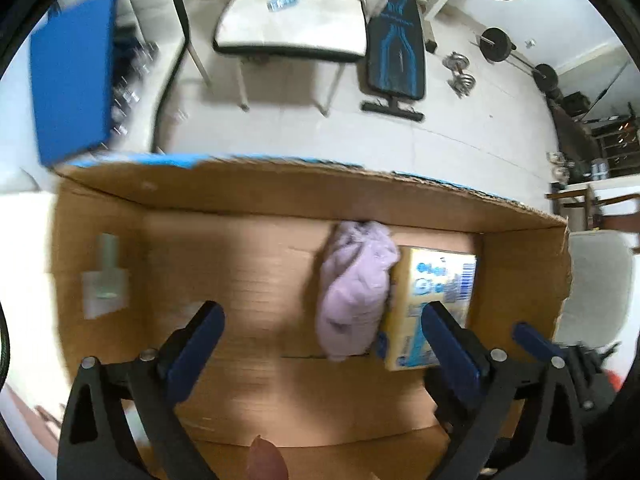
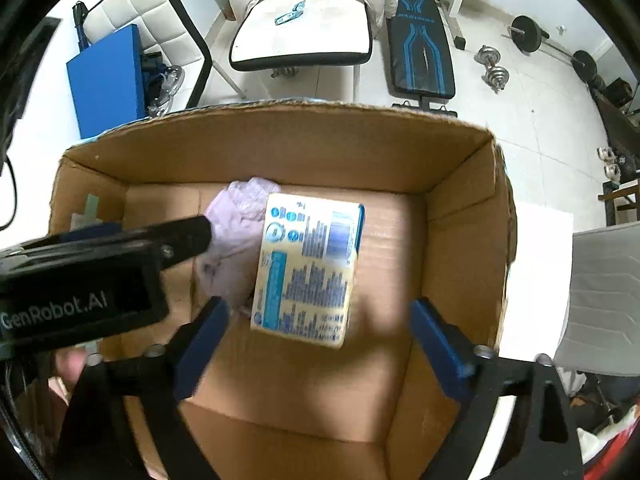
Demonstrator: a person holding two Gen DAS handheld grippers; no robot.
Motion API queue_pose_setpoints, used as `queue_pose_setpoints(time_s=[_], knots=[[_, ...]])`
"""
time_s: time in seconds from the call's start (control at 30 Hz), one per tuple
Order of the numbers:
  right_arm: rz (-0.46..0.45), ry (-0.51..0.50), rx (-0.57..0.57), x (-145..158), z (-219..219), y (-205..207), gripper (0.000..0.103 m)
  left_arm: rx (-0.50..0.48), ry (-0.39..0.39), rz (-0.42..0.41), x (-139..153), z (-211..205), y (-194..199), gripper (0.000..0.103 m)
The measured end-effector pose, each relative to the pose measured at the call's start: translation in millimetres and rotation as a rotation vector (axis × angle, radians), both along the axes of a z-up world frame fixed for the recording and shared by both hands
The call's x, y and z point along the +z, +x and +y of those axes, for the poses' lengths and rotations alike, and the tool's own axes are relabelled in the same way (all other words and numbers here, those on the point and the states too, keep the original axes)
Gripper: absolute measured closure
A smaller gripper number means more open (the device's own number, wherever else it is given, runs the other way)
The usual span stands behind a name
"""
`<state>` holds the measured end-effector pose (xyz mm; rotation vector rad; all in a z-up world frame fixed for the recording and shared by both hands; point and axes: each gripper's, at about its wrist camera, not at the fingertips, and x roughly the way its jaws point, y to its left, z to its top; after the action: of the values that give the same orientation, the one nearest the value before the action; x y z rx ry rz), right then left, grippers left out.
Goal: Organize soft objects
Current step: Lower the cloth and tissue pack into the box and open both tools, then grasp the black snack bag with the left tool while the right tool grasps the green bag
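Bright, motion-blurred, fisheye-warped edges

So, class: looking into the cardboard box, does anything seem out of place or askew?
Yes. The yellow carton lies skewed to the cardboard box walls, leaning on the crumpled lilac cloth, and looks rigid among soft items.

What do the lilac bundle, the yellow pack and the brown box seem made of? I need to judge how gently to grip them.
Lilac bundle: soft, matte fabric, probably knit or fleece; it lies crumpled and folded.
Yellow pack with blue print: probably glossy plastic film over soft contents; contents not visible.
Brown box: matte corrugated cardboard, with ribbed floor and ragged cut edges.
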<state>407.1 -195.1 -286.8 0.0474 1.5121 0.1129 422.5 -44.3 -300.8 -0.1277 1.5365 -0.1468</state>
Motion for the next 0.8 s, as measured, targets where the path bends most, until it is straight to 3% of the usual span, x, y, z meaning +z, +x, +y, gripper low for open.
queue_pose_setpoints(time_s=[0.27,0.5,0.6,0.67,0.73,0.8], knots=[[-0.095,0.028,-0.003,31.4,3.6,-31.8,0.000,-0.006,0.049,-0.095,33.4,22.8,-39.5,0.002],[-0.248,0.049,0.116,86.5,14.5,-81.7,0.000,-0.002,0.090,-0.205,78.9,25.8,-74.3,0.002],[-0.230,0.132,0.133,104.5,9.2,-116.3,0.000,-0.035,0.134,-0.265,104.0,28.0,-109.0,0.002],[-0.201,0.097,0.123,107.9,4.1,-138.7,0.000,-0.056,0.194,-0.298,113.2,34.1,-136.8,0.002],[-0.161,0.083,0.140,101.4,0.0,-165.1,0.000,-0.039,0.238,-0.295,110.4,47.1,-169.4,0.002],[-0.134,0.066,0.154,89.3,-4.6,-188.6,0.000,-0.009,0.233,-0.245,94.5,62.6,-197.6,0.002]])
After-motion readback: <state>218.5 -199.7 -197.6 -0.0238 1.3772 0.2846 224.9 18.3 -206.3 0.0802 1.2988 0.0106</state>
